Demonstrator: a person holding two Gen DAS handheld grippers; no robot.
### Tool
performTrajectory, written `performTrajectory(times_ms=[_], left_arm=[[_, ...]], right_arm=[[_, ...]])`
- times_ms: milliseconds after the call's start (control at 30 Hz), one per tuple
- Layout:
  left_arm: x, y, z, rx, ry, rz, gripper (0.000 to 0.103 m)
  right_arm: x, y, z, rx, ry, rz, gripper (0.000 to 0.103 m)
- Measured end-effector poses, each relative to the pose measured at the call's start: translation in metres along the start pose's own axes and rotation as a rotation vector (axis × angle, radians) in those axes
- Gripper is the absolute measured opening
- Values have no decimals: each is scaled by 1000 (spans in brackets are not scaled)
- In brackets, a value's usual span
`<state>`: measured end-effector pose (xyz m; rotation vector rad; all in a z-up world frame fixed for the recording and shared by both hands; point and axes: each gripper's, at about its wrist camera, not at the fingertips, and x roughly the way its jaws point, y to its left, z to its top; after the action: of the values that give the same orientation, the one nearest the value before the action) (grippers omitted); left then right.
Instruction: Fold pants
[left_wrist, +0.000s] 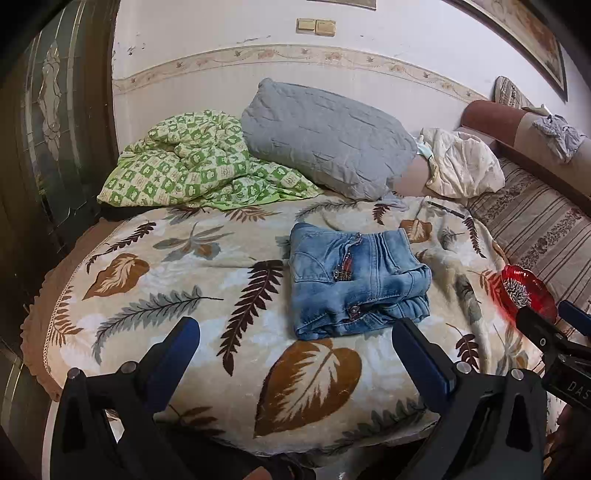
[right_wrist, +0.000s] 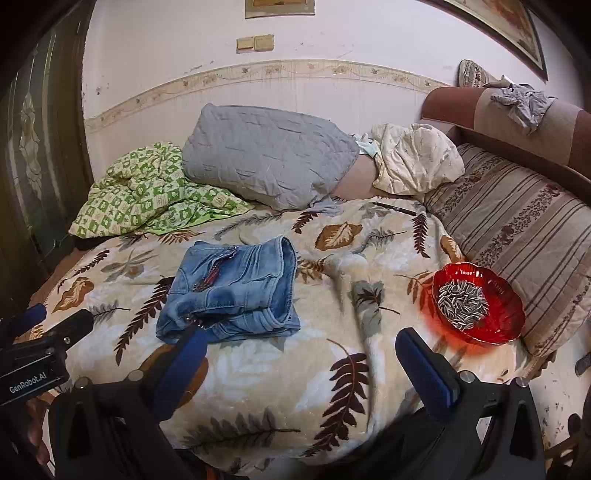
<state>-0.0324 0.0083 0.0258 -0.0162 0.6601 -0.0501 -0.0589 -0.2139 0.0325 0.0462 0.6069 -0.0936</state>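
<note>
Folded denim pants (left_wrist: 356, 278) lie as a squarish bundle on the leaf-print blanket (left_wrist: 177, 280), long axis running toward the grey pillow (left_wrist: 325, 140). Left gripper (left_wrist: 295, 339) and right gripper (right_wrist: 299, 350) hover wide apart, empty.

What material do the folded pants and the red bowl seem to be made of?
Pants: likely denim, matte; faded blue weave, thick stitched seams, metal rivets. Bowl: glossy and translucent, probably glass or clear plastic; it casts a red glow on the blanket.

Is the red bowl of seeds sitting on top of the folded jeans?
No, the red bowl sits on the leaf blanket, apart from the jeans.
</note>
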Motion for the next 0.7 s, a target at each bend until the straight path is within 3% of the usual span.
performTrajectory(times_ms=[700], left_arm=[[2, 1, 4, 14, 1, 11, 103]], right_arm=[[2, 0, 5, -1, 1, -6, 103]])
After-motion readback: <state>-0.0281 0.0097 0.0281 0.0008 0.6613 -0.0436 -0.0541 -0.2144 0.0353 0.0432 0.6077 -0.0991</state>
